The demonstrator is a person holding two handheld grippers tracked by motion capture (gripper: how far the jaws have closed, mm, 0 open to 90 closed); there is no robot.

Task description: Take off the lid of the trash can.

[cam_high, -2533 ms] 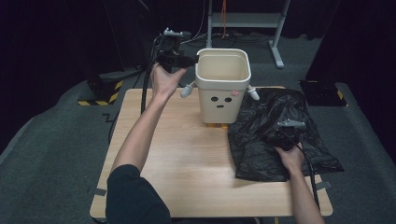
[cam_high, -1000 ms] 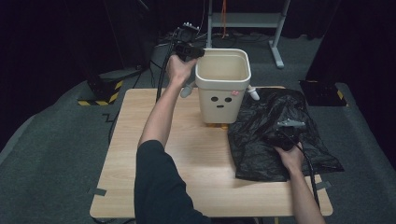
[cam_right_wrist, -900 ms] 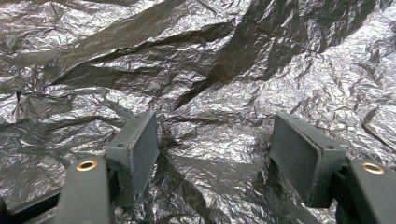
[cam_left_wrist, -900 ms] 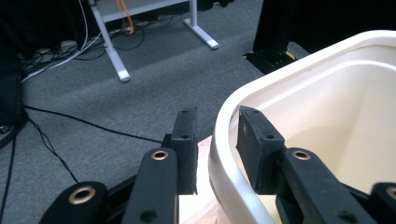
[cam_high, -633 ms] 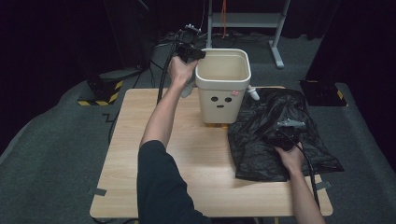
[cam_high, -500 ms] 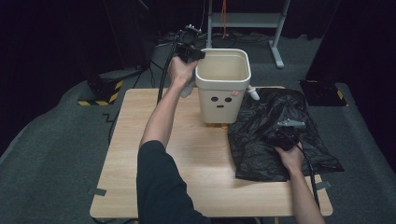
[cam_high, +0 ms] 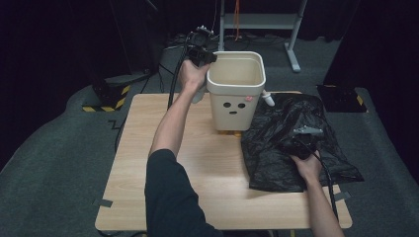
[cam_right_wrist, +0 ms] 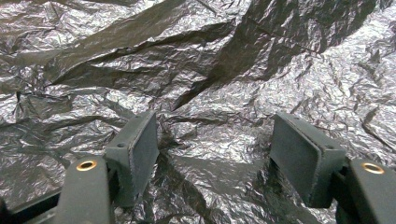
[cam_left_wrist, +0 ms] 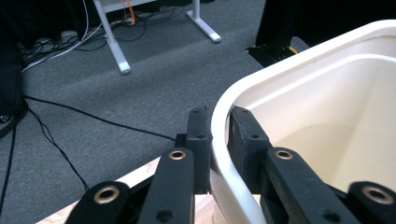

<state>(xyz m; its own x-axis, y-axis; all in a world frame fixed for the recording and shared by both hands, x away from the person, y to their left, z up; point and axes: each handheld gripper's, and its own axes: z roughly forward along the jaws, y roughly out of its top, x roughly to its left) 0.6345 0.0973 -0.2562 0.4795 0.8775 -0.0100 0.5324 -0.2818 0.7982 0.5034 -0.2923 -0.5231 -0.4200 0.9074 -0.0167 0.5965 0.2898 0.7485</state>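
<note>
Beside the bin [cam_high: 236, 91], a crumpled black bag [cam_high: 291, 143].

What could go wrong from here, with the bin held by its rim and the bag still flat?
1. The left gripper pinches only the thin rim of the bin; if lifted, the bin might tilt or slip out.
2. The right gripper stands open over the flat black bag; closing there may catch no fold, or tear the thin film.

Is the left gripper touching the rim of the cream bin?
Touching. In the left gripper view the left gripper has just been closing, and its pads press both sides of the cream bin's rim.
</note>
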